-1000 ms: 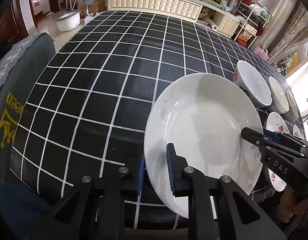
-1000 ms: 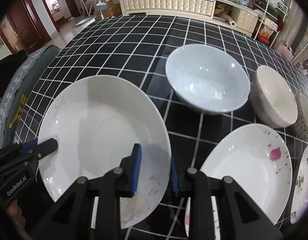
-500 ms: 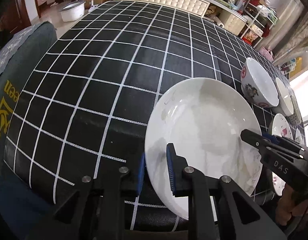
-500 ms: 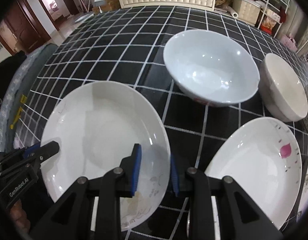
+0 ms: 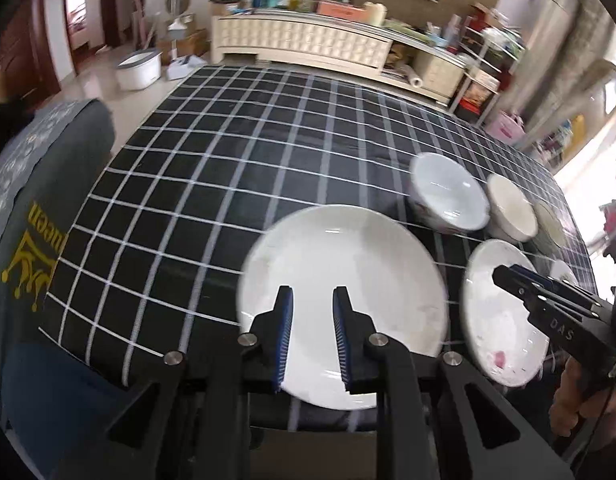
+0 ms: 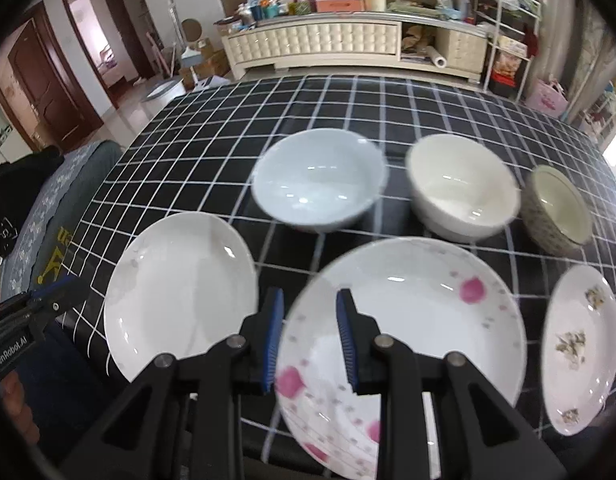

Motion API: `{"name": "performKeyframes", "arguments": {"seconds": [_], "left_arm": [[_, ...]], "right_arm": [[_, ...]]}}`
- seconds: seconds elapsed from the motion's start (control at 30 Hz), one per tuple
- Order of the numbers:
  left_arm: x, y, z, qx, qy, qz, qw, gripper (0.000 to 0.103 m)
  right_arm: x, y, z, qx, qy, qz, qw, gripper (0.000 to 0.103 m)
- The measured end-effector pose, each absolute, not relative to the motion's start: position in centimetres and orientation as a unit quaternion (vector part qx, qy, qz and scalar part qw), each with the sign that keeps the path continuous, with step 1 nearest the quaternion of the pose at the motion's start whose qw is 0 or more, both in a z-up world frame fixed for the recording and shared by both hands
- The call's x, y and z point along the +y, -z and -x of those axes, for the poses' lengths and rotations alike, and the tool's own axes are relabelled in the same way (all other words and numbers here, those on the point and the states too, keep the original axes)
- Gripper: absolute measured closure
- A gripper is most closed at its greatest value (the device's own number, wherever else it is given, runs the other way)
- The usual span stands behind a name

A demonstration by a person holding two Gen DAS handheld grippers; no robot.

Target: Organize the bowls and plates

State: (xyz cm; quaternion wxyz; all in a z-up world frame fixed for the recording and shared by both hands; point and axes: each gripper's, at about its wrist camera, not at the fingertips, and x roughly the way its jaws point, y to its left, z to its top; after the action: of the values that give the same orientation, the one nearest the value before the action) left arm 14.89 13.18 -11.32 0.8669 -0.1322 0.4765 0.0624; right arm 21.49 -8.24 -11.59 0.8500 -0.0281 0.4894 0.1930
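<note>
Nearby, three bowls behind plates.

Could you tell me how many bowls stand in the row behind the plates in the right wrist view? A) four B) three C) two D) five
B: three bowls stand there, a pale blue bowl, a cream bowl and a patterned bowl.

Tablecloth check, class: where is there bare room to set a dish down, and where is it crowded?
Free: the checked tablecloth left of and behind the plain white plate, up to the far edge. Crowded: the right side, where the pale blue bowl, cream bowl, patterned bowl, pink-flowered plate and speckled plate sit close together.
</note>
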Motion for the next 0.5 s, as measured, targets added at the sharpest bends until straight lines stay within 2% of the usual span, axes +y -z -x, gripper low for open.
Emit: {"name": "performKeyframes", "arguments": {"seconds": [0.33,0.5], "left_arm": [[4.2,11.4,-16.5,0.489,0.019,0.068,0.87,0.085],[1.3,13.0,-18.5,0.503,0.054,0.057,0.861,0.085]], "right_arm": [[-15.3,11.3,-20.4,0.484,-0.155,-0.014,0.861,0.071],[-18.2,11.9,-20.4,0.489,-0.131,-0.035,0.862,0.071]]}}
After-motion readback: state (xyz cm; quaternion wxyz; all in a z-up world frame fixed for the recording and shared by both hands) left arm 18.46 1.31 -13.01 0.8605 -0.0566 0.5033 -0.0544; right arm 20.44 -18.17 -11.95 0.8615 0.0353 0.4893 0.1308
